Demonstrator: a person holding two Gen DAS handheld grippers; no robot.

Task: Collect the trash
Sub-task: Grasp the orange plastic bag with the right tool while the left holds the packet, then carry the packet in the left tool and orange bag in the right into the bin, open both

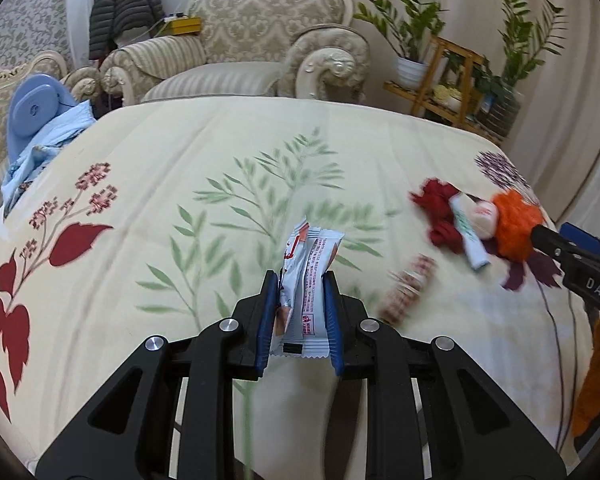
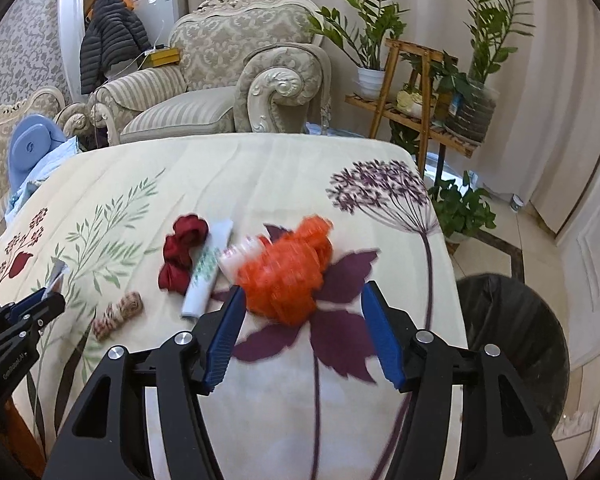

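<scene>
- Left gripper point(image 1: 302, 276) fingers pinch a white snack wrapper point(image 1: 310, 264).
- Right gripper point(image 2: 304, 300) fingers spread wide, empty, orange mesh point(image 2: 288, 268) at 12 o'clock.
- Dark bin point(image 2: 512, 344) at 3 o'clock, contents unseen.

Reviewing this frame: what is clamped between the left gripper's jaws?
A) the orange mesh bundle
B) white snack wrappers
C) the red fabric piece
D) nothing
B: in the left wrist view the left gripper is shut on white snack wrappers, while the orange mesh bundle lies on the tablecloth.

White snack wrapper point(image 1: 306, 276) upright, pinched; green-white wrapper point(image 2: 208, 270) flat on tablecloth point(image 2: 260, 168).
</scene>
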